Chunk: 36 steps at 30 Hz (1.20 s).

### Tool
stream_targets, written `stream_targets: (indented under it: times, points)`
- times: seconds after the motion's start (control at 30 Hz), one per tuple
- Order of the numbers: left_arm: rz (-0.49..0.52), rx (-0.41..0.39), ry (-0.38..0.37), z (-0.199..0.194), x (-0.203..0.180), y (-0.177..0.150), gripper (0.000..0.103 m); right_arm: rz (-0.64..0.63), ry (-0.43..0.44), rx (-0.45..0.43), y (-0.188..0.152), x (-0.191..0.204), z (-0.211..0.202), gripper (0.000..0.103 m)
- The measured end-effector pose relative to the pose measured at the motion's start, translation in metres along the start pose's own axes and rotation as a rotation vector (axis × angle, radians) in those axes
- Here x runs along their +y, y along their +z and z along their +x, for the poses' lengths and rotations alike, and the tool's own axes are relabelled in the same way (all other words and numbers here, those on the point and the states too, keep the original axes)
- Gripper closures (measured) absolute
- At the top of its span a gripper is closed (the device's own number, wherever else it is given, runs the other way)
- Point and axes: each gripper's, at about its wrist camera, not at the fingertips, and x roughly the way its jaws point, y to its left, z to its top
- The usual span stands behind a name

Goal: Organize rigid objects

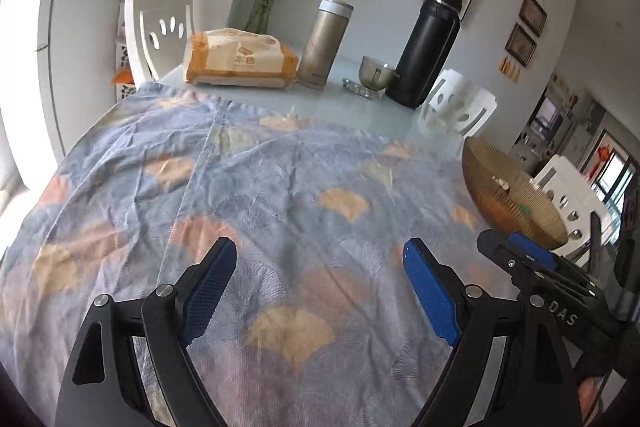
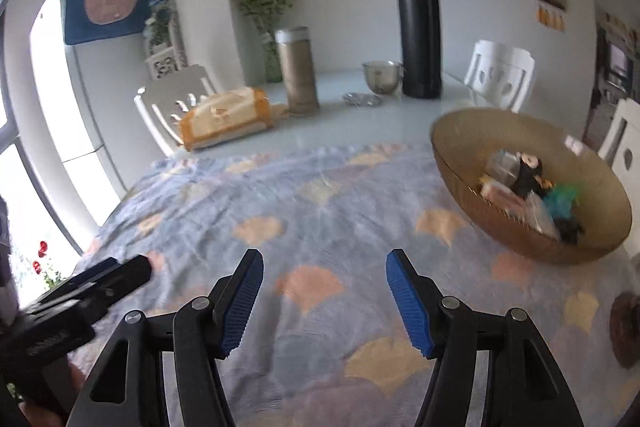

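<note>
An amber glass bowl point(image 2: 516, 239) stands on the right side of the table and holds several small items, among them a black toy point(image 2: 528, 177) and a green piece. In the left wrist view the bowl point(image 1: 508, 195) sits at the right edge. My left gripper point(image 1: 320, 245) hovers open over the floral cloth point(image 1: 280, 167) with nothing between its blue pads. Beside it, my right gripper point(image 2: 324, 255) is also open and empty, left of the bowl. Each gripper shows in the other's view: the right one point(image 1: 520, 251), the left one point(image 2: 120, 275).
At the far end of the glass table stand a tissue pack point(image 1: 240, 57), a gold thermos point(image 1: 324, 43), a metal cup point(image 1: 376, 71), a small glass dish point(image 2: 362, 99) and a tall black flask point(image 1: 430, 43). White chairs point(image 2: 502, 75) ring the table. A dark round object point(image 2: 626, 327) lies at the right edge.
</note>
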Motion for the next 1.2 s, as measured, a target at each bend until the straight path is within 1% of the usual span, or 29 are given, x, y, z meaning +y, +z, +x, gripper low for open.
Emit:
stream_targets:
  times: [0.07,0.13,0.2,0.23,0.27,0.43,0.67,1.0,1.2]
  points:
    - [0.012,0.003,0.000,0.001,-0.002,-0.001,0.019,0.001,-0.034,0.008,0.000,-0.005,0.004,0.041]
    - [0.025,-0.004,0.008,0.000,-0.003,0.000,0.019,0.015,-0.041,0.024,0.000,-0.011,0.009,0.039]
    - [0.032,-0.015,0.020,-0.002,-0.003,0.000,0.019,0.042,-0.032,0.057,-0.001,-0.017,0.016,0.030]
    - [0.033,-0.018,0.025,-0.002,-0.002,0.000,0.019,0.053,-0.034,0.069,-0.002,-0.019,0.018,0.022]
    - [0.033,-0.021,0.028,-0.003,-0.001,0.001,0.019,0.062,-0.040,0.082,-0.004,-0.020,0.020,0.021]
    - [0.028,-0.014,0.048,-0.002,0.002,0.001,0.019,0.066,-0.044,0.141,-0.009,-0.022,0.030,0.021]
    - [0.033,0.020,0.078,0.004,0.002,0.000,0.018,0.067,-0.035,0.155,-0.010,-0.021,0.032,0.021]
    - [0.000,0.038,0.093,0.008,0.009,0.000,0.018,0.076,-0.008,0.164,-0.010,-0.021,0.031,0.021]
    - [0.007,0.038,0.111,0.009,0.008,0.000,0.018,0.084,-0.004,0.163,-0.010,-0.022,0.031,0.021]
